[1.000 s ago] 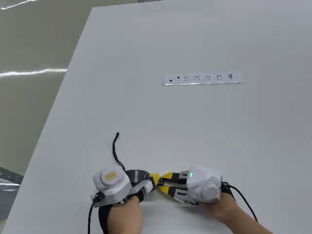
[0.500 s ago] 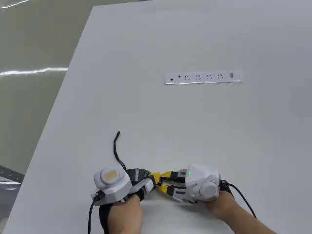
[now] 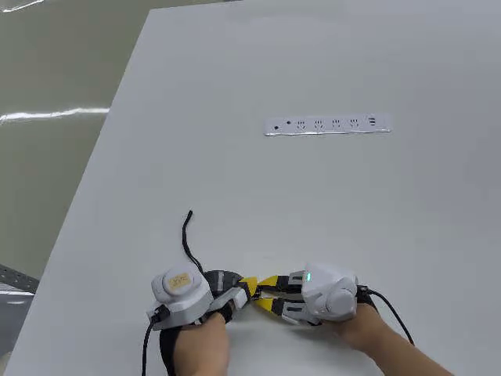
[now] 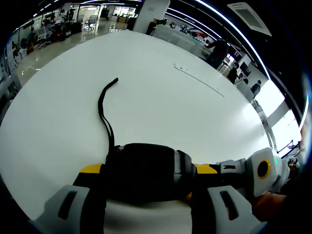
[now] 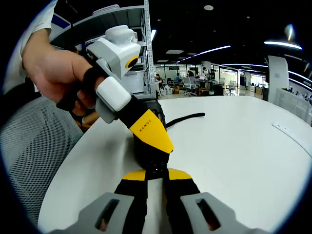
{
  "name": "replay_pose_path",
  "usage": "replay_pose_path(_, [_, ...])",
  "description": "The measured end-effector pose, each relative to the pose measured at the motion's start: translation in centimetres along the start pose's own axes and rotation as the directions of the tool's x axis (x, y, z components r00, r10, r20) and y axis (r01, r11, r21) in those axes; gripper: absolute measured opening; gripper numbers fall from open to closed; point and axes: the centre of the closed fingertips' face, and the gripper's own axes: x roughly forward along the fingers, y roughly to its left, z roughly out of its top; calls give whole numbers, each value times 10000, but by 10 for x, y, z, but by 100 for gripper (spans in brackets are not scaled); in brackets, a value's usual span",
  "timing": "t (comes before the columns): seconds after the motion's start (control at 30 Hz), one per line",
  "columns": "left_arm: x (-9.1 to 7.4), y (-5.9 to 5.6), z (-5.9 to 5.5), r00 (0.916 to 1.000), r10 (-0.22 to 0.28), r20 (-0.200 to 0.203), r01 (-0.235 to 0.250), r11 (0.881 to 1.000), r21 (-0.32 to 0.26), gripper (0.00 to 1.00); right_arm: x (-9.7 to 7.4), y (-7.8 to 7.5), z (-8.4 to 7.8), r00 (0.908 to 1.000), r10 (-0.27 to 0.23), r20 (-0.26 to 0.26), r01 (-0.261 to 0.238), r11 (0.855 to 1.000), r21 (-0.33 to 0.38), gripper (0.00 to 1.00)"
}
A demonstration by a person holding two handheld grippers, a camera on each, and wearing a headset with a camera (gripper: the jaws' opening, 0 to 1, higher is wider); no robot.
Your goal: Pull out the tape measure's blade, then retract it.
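Left fingers clamp the tape measure, right fingers pinch its front, head-on.

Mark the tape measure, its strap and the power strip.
tape measure (image 4: 144, 168), left gripper view, middle of its black case.
strap (image 4: 101, 106), left gripper view, midway along the black cord.
power strip (image 3: 327, 124), head view, centre of its white top face.

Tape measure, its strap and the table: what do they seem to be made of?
Tape measure: black plastic or rubber by the look, matte with a dull sheen on its rounded case; I can't tell which. Strap: thin black cord lying limp in curves, probably woven fabric. Table: smooth white top, matte with soft reflections, maybe laminate; the look leaves it open.
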Motion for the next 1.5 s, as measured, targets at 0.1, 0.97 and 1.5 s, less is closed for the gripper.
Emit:
replay_pose_path(0.1, [0, 0, 0, 10000, 3, -13, -3, 10000, -33, 68, 0, 0, 2, 10000, -5, -34, 5, 10000, -78, 11])
replay_pose_path(0.97, [0, 0, 1, 9998, -133, 121, 134, 9999, -29, 69, 5, 0, 3, 9999, -30, -110, 33, 9996, 266, 13])
replay_pose_path(1.5, [-1, -2, 0, 9990, -450, 81, 445, 9977, 509, 70, 3, -1, 4, 9995, -167, -263, 185, 9974, 695, 17])
